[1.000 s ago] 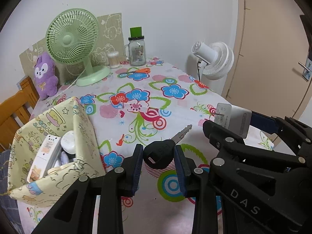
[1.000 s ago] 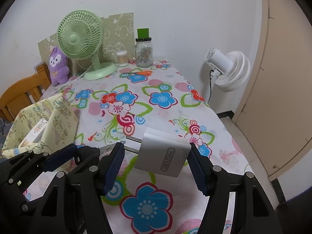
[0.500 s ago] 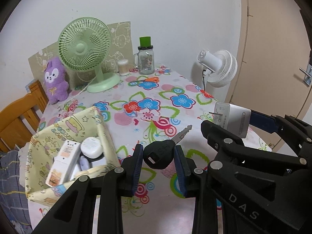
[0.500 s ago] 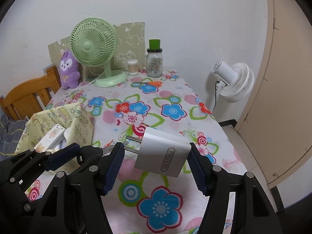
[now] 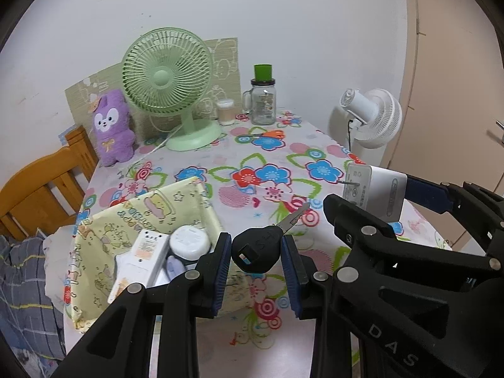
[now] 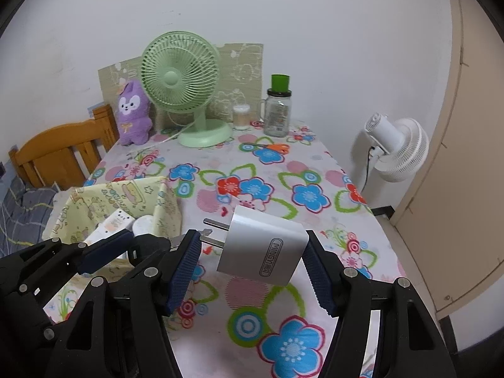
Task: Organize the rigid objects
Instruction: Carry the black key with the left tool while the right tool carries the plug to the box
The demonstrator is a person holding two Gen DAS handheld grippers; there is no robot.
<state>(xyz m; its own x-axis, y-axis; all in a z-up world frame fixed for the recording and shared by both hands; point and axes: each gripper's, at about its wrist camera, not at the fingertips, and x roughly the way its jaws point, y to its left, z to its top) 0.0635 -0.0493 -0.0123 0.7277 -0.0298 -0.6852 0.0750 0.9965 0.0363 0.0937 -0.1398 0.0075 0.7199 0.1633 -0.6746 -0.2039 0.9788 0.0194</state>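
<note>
Left wrist view: floral tablecloth (image 5: 252,163) against a white wall. Left gripper (image 5: 255,253) clamps a key (image 5: 256,247) — blade pointing up-right, above the tablecloth beside the yellow basket (image 5: 104,230); right gripper (image 6: 252,252) clamps a charger (image 6: 263,249) — prongs pointing left.

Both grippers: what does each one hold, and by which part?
Left gripper holds the key by its black head. Right gripper holds the white charger by its body sides.

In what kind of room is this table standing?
Probably a small room in a home: a table with a flowered cloth, a purple plush toy, a green desk fan and a wooden chair.
</note>
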